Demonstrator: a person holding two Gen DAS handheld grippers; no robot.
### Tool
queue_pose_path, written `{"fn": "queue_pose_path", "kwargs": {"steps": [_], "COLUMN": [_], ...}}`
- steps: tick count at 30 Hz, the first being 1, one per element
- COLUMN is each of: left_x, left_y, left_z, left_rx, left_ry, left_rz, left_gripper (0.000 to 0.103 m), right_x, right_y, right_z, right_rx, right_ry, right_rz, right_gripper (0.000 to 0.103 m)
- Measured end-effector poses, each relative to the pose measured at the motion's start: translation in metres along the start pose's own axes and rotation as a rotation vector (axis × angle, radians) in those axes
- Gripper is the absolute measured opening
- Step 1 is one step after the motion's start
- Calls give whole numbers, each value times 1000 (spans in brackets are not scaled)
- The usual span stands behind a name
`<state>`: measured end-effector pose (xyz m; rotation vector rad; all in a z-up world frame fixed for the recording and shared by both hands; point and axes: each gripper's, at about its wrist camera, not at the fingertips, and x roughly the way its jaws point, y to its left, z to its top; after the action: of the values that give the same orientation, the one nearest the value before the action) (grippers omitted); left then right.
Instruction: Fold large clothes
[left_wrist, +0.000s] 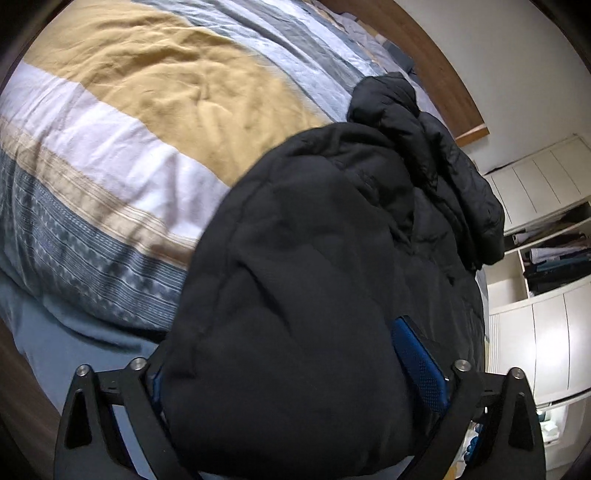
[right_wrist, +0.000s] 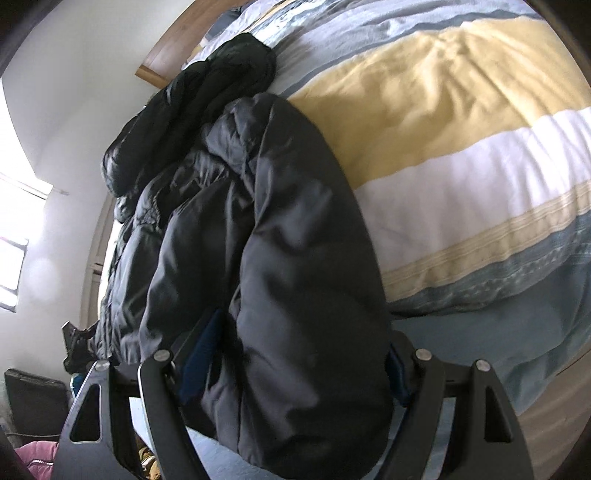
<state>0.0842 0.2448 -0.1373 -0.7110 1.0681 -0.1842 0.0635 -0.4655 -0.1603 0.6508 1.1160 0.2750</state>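
A black padded jacket (left_wrist: 332, 240) is spread along one edge of the bed, over the striped duvet (left_wrist: 122, 122). A thick fold of it is clamped between the widely spread blue pads of the left gripper (left_wrist: 295, 376). Another bulky fold (right_wrist: 306, 332) is gripped likewise by the right gripper (right_wrist: 295, 369).

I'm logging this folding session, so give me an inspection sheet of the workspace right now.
Surface: bed with striped duvet, rumpled.
Job's things: black puffer jacket bunched along the bed's edge.
Clutter: nothing seen on the bed.
Grippers: left gripper and right gripper each have a thick fold of jacket between wide jaws, blue pads against the fabric.
Cables: nothing seen.
Surroundings: white shelves with folded clothes, wooden headboard, window.
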Motion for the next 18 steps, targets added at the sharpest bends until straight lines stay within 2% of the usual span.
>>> {"fn": "queue_pose_path", "kwargs": {"steps": [4,8,10,12,13,14,15,18], "left_x": [-1,-1,-1,0,0,-1,-1,-5], "left_y": [-9,-16,-20,-26,-30,-33,-39,-54], "left_z": [-1,-1,-2,-3,-3,-3,-3,-3], "left_rx": [18,29,38,54,66,76,92,139], "left_ry": [-10,-13,-9,-3,-3,-2,-2,-2], "left_rz": [3,-4,-11,-14,-13,-12,-6,9], "left_gripper": [82,66,61,53,50,42,34,21], "right_x": [-1,-4,-5,-5,-4,-3,-2,-4], "right_y": [2,12,19,24,26,27,29,38], "right_z": [-5,-10,-11,-13,-13,-13,-13,-12], "right_rx": [-15,-54,-82,-98,-103,-104,-107,-134], "right_ry": [-1,-16,-20,-26,-31,-34,-41,-56], "right_rz": [28,76,86,98,100,103,107,120], "right_gripper": [76,73,64,48,44,35,30,23]}}
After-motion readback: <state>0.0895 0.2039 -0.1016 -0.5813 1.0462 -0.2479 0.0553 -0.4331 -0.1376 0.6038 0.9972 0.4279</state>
